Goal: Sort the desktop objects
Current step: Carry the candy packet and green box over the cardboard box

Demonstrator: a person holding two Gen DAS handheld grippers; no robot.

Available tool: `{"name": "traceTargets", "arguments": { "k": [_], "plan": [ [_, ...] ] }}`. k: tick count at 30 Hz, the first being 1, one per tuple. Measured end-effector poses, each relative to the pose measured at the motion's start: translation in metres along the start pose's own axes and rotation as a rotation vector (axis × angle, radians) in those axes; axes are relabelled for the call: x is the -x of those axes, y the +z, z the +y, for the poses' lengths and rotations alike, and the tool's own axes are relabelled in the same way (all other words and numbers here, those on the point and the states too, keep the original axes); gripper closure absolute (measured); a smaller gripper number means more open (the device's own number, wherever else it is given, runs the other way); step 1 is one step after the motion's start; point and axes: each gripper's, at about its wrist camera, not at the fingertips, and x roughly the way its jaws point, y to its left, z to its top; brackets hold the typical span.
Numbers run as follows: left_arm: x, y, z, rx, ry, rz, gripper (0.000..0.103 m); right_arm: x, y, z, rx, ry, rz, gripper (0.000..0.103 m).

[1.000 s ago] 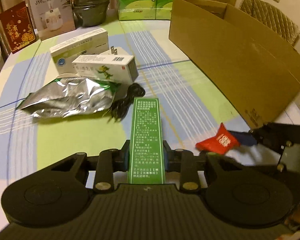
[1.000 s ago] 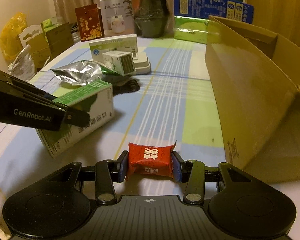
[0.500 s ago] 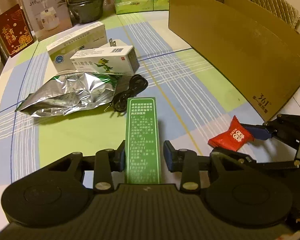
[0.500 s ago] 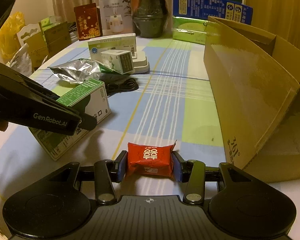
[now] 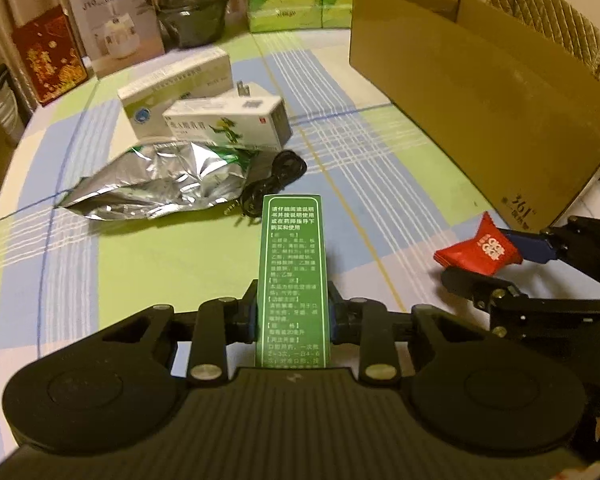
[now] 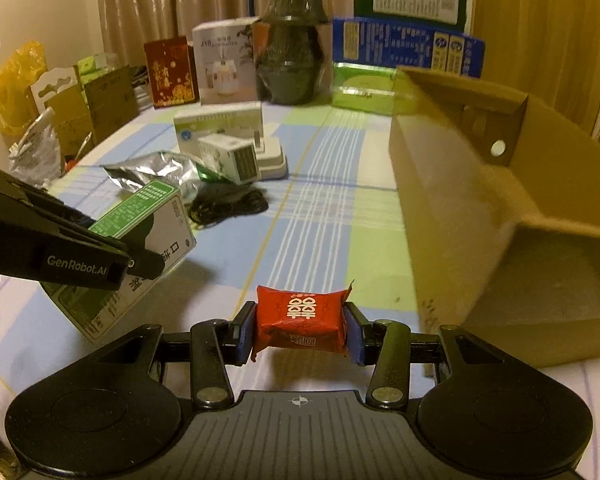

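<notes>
My left gripper is shut on a green medicine box and holds it above the table; the box also shows in the right wrist view. My right gripper is shut on a red candy packet, which also shows at the right of the left wrist view. A large open cardboard box stands to the right of both grippers, its near corner close to the candy. On the table lie a silver foil pouch, two white medicine boxes, a white charger and a black cable.
Along the table's far edge stand a dark vase, a white humidifier box, a red card, green tissue packs and blue boxes. A chair stands behind the cardboard box.
Both grippers have risen and drawn back a little with their objects, the green box and candy now higher off the table. Nothing on the table has moved.
</notes>
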Motion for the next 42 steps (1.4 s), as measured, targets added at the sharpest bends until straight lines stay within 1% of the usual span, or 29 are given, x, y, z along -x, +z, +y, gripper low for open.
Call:
{"name": "traceTargets", "arguments": {
  "k": [2,5,7,13,18,25,31,37,42],
  "plan": [
    [0.010,-0.001,-0.002,0.024,0.005,-0.011,0.078,0.013,0.003,-0.001,-0.002,-0.005,-0.014,0.061],
    [0.029,-0.001,-0.006,0.091,-0.006,-0.031,0.078,0.036,0.007,-0.004,-0.006,-0.016,-0.043,0.061],
    [0.046,0.001,-0.014,0.118,-0.010,-0.056,0.078,0.051,0.009,-0.006,-0.009,-0.025,-0.064,0.061],
    [0.093,0.006,-0.043,0.160,-0.002,-0.108,0.078,0.090,0.016,-0.019,-0.024,-0.050,-0.116,0.061],
    [0.117,0.008,-0.067,0.168,-0.015,-0.130,0.078,0.117,0.023,-0.041,-0.050,-0.080,-0.160,0.061],
    [0.126,0.021,-0.102,0.145,-0.053,-0.147,0.078,0.139,0.030,-0.084,-0.108,-0.145,-0.196,0.061],
    [0.123,0.045,-0.136,0.102,-0.100,-0.162,0.078,0.147,0.039,-0.126,-0.164,-0.190,-0.219,0.061],
    [0.111,0.074,-0.161,0.078,-0.135,-0.162,0.078,0.147,0.054,-0.161,-0.197,-0.201,-0.239,0.061],
    [0.096,0.097,-0.175,0.071,-0.155,-0.162,0.078,0.137,0.066,-0.182,-0.197,-0.197,-0.240,0.061]
  ]
}}
